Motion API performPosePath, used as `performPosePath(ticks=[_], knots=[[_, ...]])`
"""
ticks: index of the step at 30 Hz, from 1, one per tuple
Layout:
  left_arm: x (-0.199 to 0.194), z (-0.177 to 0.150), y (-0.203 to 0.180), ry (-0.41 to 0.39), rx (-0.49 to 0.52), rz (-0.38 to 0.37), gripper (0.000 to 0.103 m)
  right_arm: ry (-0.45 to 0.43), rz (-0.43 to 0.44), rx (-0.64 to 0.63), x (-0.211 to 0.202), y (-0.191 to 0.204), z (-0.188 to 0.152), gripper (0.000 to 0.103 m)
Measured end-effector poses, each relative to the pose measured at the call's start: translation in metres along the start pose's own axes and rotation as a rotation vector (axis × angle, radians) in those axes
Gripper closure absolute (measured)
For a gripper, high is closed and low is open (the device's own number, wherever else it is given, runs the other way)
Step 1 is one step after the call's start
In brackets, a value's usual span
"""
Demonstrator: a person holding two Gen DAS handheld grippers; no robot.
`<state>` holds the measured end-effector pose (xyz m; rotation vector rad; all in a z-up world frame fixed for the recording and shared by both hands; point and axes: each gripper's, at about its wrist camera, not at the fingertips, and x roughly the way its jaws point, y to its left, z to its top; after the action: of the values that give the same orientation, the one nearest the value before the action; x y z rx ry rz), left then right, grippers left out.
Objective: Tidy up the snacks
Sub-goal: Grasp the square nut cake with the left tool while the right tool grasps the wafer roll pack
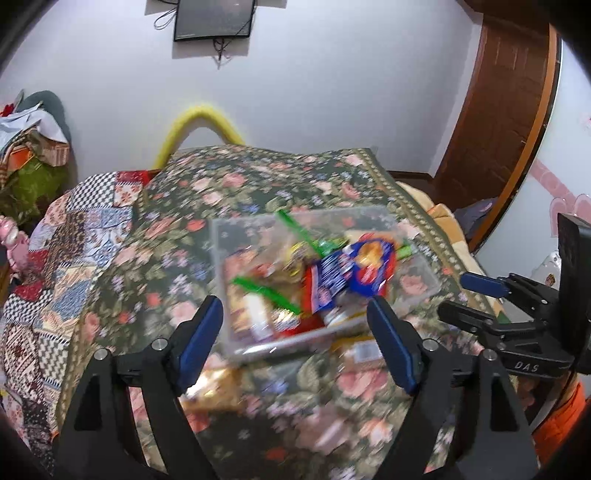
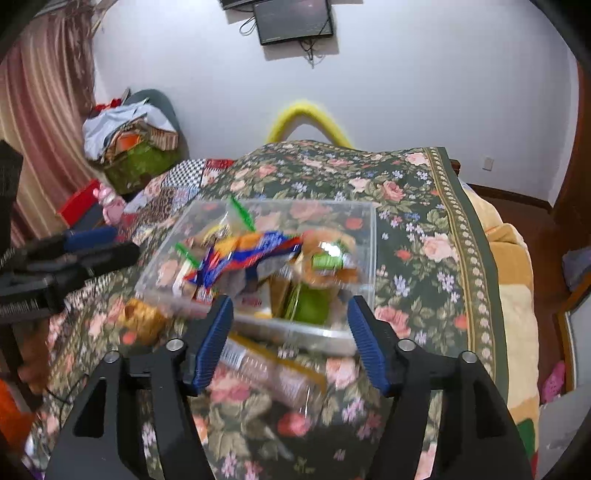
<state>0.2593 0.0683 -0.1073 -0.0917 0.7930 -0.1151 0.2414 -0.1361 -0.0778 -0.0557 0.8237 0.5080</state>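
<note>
Room: I see a pale wall with a dark screen (image 2: 295, 22) hung high, and a bed (image 2: 424, 206) under a floral cover.
Box: a clear plastic box (image 2: 365, 236) sits on the bed's middle, heaped with snacks; a blue and red packet (image 1: 354, 273) lies on top, a green packet (image 2: 314, 306) against the near wall.
Loose snacks: one clear-wrapped packet (image 2: 273, 373) lies on the cover just before the box, a golden one (image 2: 144, 317) to its left.
Left gripper (image 1: 295, 336): my jaws stand apart, nothing between them.
Right gripper (image 2: 291, 343): my jaws stand apart, empty, above the wrapped packet.
</note>
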Motion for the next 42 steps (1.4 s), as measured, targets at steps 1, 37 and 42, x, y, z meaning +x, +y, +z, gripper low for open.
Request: performPosePath(ticks=[1,37,42], knots=[[-0.001,-0.005,0.008,0.006,-0.006,0.02,0.019,0.014,0.002,-0.007,0.002,0.003,-0.004,0.039],[0.075,-0.104,0.074,0.241,-0.117,0.042,0.028,0.301,0.126,-0.11,0.069,0.035,-0.047,0.037],[0.052,-0.115,0.055,0.223,-0.084,0.031,0.028,0.343,0.195,-0.105,0.066,0.04,-0.057,0.059]])
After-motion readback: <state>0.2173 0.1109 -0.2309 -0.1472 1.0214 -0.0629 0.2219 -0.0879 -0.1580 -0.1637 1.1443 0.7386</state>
